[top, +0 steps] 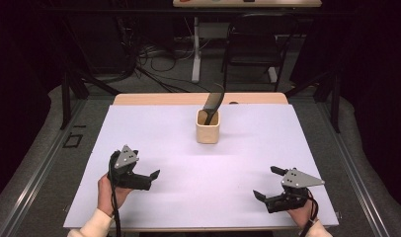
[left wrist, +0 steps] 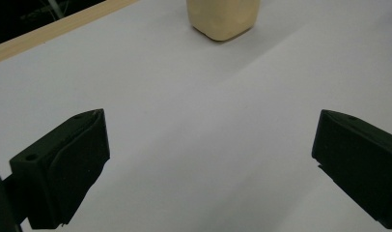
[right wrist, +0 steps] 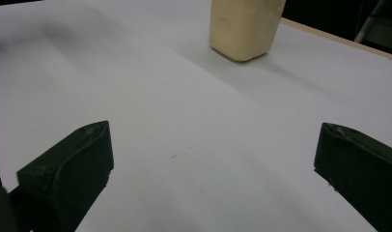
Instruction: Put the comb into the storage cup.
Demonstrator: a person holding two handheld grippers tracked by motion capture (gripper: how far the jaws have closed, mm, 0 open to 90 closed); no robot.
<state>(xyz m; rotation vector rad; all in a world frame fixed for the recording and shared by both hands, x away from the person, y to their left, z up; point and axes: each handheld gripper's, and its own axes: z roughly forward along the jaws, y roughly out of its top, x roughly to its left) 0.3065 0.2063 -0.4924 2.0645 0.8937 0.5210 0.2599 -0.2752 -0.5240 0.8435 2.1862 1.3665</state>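
Standing well beyond both jaws: cup (top: 208, 127).

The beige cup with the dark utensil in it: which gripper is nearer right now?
Left, slightly. The left gripper sits near and left of the beige cup; the right gripper sits near and right, a bit farther. Both open, empty.

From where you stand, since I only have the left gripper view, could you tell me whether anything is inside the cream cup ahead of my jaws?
Observer: Yes, the high view shows a dark utensil standing in the cup, its handle leaning toward the far right.
Operator: Thank you. Where is the right gripper?
Observer: The right gripper rests low over the sheet near the front right corner, jaws open and empty.
Operator: And how does my left gripper sit against it?
Observer: The left gripper sits near the front left, jaws open, about level with the right one.
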